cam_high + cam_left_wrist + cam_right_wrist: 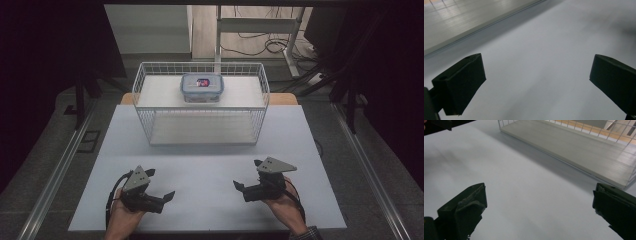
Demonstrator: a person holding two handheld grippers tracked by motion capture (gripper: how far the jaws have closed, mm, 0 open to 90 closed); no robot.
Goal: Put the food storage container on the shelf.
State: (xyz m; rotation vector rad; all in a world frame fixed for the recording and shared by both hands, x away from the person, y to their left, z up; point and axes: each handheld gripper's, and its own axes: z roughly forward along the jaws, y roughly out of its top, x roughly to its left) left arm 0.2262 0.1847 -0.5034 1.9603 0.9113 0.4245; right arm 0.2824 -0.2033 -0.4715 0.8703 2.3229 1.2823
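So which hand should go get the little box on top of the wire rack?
Probably the right. The box sits slightly right of the wire rack's middle, and the right gripper, open and empty, seems a bit closer than the left gripper. It's nearly even.

We see a pale grey bench point(210, 165) lit against a dark room. Toward its far side stands a white wire basket point(150, 107) with a flat pale floor. A clear plastic container point(202, 88) with a blue-rimmed lid sits at the basket's far wall, near the middle; something red and dark shows through its lid, too small for us to identify. Beyond the bench we see a white frame point(260, 25) and black cables point(260, 45) looping across the floor.
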